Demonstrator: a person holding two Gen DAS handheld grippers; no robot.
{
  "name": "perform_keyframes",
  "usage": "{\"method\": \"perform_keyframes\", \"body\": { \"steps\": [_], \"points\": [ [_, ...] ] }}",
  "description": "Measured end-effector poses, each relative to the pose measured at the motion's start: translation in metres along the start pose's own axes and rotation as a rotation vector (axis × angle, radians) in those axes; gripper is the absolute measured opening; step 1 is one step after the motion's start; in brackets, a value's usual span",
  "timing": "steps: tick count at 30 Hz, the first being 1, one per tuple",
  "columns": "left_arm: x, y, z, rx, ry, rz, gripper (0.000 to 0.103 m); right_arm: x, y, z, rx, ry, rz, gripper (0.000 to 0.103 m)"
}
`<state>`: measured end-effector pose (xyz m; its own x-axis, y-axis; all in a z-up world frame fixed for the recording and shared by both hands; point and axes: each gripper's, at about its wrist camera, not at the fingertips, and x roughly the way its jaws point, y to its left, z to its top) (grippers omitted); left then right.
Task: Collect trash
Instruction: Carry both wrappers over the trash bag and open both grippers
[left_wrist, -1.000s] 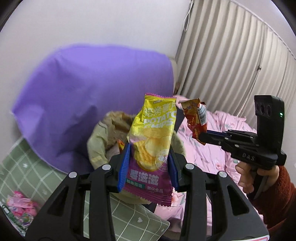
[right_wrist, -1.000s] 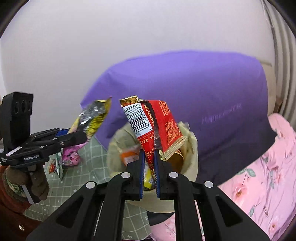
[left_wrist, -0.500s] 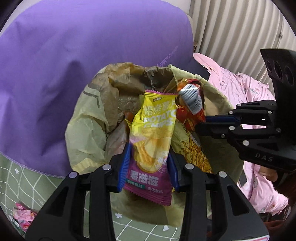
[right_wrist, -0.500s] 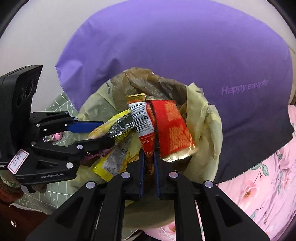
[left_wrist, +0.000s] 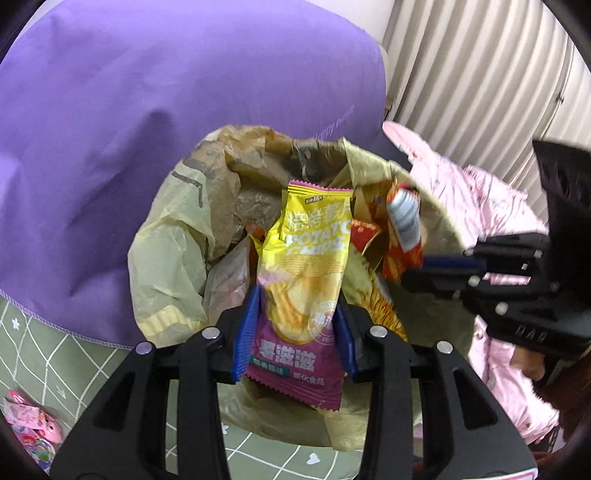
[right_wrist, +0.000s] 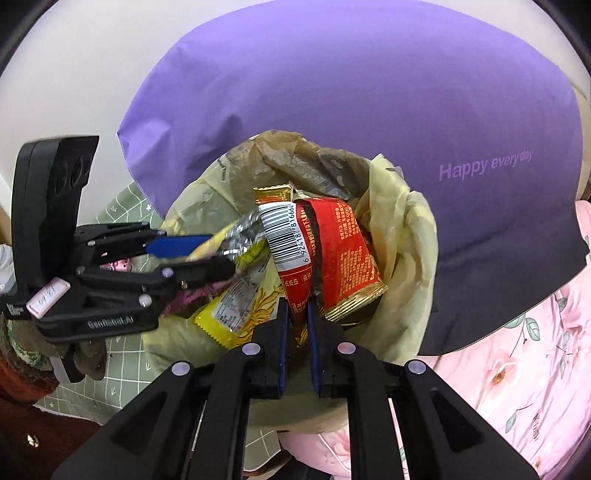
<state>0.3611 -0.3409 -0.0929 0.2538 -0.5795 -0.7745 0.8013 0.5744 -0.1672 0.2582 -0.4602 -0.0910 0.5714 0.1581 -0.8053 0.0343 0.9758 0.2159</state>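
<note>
Two wrist views, one after another:
Left wrist: left gripper (left_wrist: 295, 332) clamps the yellow chip bag (left_wrist: 306, 280) over the mouth of the lined trash bin (left_wrist: 166, 266); purple pillow (left_wrist: 147, 129) behind
Right wrist: right gripper (right_wrist: 297, 347) pinches the red wrapper (right_wrist: 317, 254) above the bin's near rim; pink floral bedding (right_wrist: 517, 369) at right

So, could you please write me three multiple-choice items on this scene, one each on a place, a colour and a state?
1. Where is the chips bag held?
A. over the lined bin
B. on the pink bedding
C. against the curtain

2. What colour is the cloth behind the bin?
A. green
B. purple
C. white

3. How does the right gripper stand?
A. wide open, empty
B. out of view
C. shut on the red wrapper

Answers: 1 A, the bin's opening lies right behind the bag; 2 B, the cloth is plainly purple; 3 C, both pads pinch the wrapper.
</note>
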Motion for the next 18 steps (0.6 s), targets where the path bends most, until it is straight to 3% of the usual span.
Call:
{"method": "perform_keyframes", "body": {
  "steps": [6,9,11,15,18],
  "points": [
    [-0.006,0.007,0.002,-0.023,-0.002,-0.013,0.043,-0.005,0.002,0.001,0.017,-0.033,-0.028,0.011],
    [-0.011,0.01,0.004,-0.046,-0.031,-0.021,0.05,-0.008,0.001,-0.001,0.033,-0.048,-0.051,0.012],
    [-0.02,0.012,0.003,-0.06,-0.058,-0.039,0.062,-0.009,0.0,-0.003,0.042,-0.039,-0.052,0.013],
    [-0.028,0.009,0.003,-0.05,-0.067,-0.054,0.067,-0.011,0.0,-0.008,0.062,-0.06,-0.054,0.035],
    [-0.035,0.009,0.002,-0.058,-0.081,-0.035,0.069,-0.015,0.003,-0.01,0.067,-0.069,-0.059,0.042]
  ]
}}
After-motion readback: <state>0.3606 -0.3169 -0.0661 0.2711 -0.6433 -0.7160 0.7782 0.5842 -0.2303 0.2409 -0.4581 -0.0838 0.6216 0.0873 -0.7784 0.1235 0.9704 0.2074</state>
